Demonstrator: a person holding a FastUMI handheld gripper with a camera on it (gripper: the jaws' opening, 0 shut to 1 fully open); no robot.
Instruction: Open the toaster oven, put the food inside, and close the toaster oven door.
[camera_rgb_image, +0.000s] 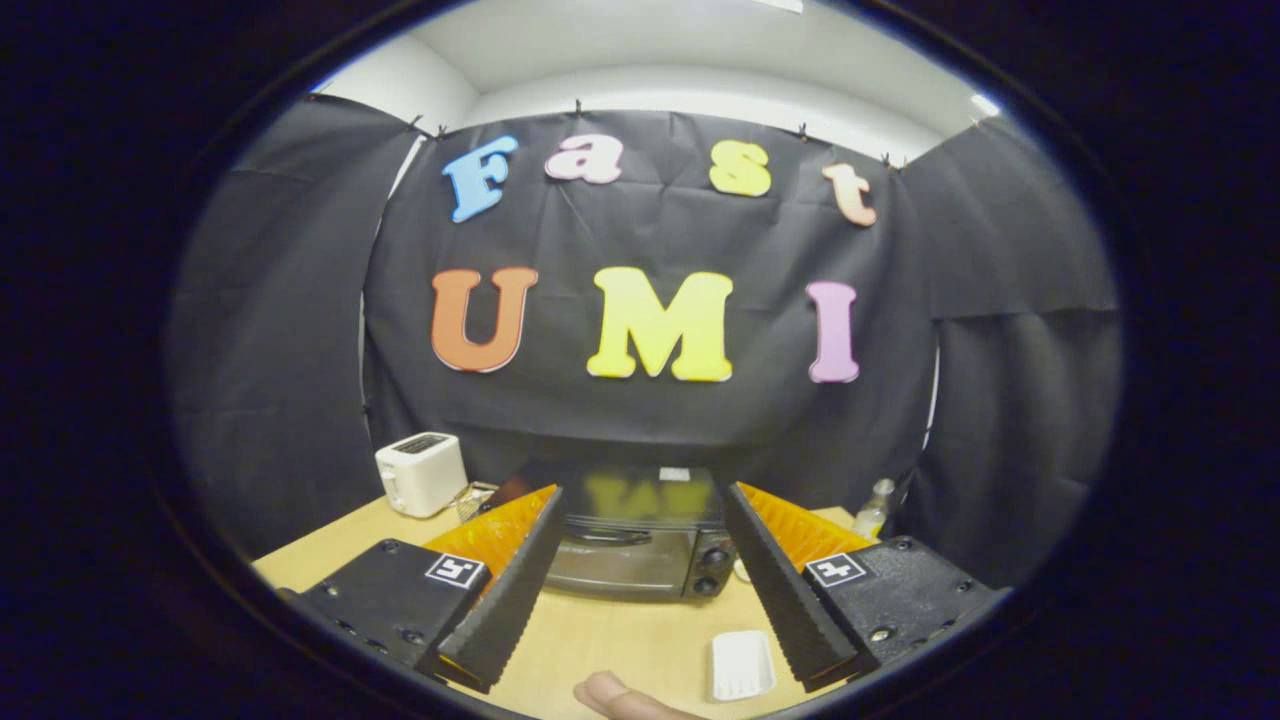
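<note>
dim booth | light from above | edges bowed, darkened | focus sharp

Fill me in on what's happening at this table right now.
A person is holding the tool over a wooden table, its fingers wide open and gripping nothing. Straight ahead, seen between the fingers, sits the toaster oven with its door closed. A small white ridged container lies on the table close by, just inside the right finger, and a fingertip shows beside it. A white toaster stands further back to the left. The door has not been opened yet.
</note>
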